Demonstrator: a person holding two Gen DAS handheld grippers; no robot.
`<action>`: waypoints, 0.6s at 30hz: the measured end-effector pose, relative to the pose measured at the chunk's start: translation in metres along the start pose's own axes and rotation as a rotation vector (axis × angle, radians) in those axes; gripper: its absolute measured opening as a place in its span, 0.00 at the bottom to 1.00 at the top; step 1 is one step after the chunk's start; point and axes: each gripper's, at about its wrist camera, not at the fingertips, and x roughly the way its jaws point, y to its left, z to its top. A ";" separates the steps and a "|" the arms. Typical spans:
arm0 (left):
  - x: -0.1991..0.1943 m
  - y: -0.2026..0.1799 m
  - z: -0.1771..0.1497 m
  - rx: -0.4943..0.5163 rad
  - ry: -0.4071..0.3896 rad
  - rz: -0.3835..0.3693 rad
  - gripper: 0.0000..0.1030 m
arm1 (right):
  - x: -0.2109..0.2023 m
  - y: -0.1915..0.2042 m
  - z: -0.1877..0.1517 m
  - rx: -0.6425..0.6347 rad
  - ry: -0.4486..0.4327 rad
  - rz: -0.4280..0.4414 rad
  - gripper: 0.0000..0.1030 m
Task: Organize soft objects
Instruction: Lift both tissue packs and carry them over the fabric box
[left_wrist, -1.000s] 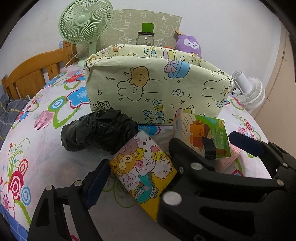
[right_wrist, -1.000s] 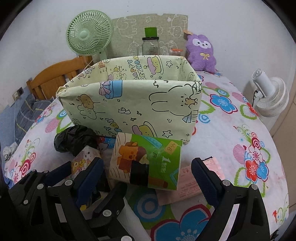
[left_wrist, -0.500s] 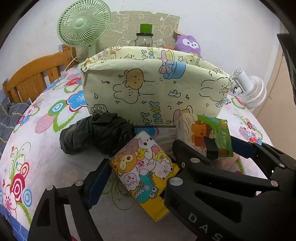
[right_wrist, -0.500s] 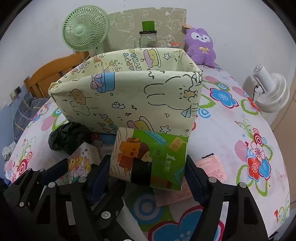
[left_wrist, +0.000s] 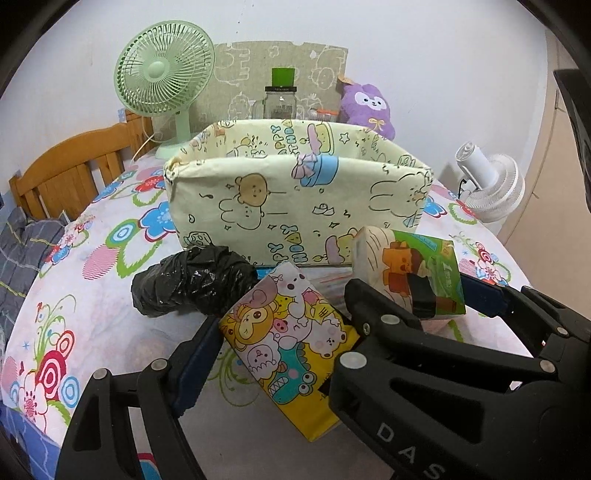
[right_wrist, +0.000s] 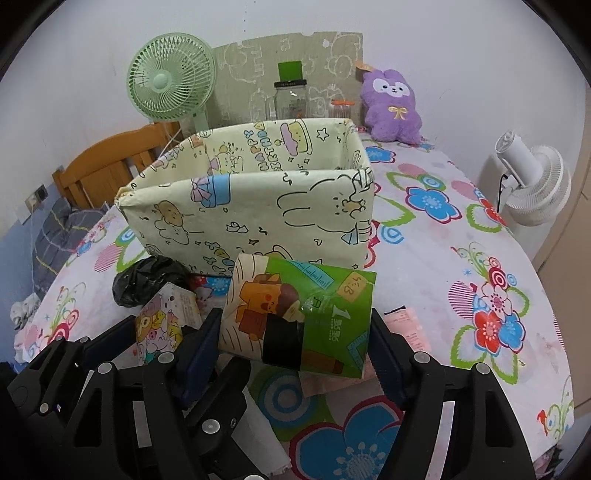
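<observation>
A green tissue pack (right_wrist: 303, 314) sits between both pads of my right gripper (right_wrist: 295, 328), which is shut on it and holds it just above the floral tablecloth (right_wrist: 461, 258). In the left wrist view the same pack (left_wrist: 413, 269) shows behind the right gripper's fingers (left_wrist: 373, 306). A yellow cartoon tissue pack (left_wrist: 291, 339) lies tilted in my left gripper (left_wrist: 288, 332). The left pad touches its edge, and the right gripper's body hides the right pad. A pale yellow fabric basket (left_wrist: 295, 199) stands open just behind both packs.
A crumpled black plastic bag (left_wrist: 192, 280) lies left of the packs against the basket. A pink paper slip (right_wrist: 406, 325) lies under the green pack. Behind the basket are a green fan (left_wrist: 164, 70), a glass jar (left_wrist: 279, 101) and a purple plush (right_wrist: 391, 107). A white fan (right_wrist: 532, 184) stands right.
The right gripper's jaws closed from wide apart onto the green tissue pack and lifted it slightly. The left gripper kept the cartoon pack and barely moved.
</observation>
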 end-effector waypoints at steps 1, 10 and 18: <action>-0.002 -0.001 0.000 0.001 -0.002 0.000 0.83 | -0.002 0.000 0.001 0.002 -0.002 0.000 0.74; -0.028 -0.008 0.009 0.020 -0.054 0.001 0.82 | -0.029 -0.003 0.008 0.016 -0.052 0.003 0.74; -0.051 -0.014 0.013 0.030 -0.092 0.000 0.82 | -0.054 -0.002 0.012 0.017 -0.094 0.002 0.74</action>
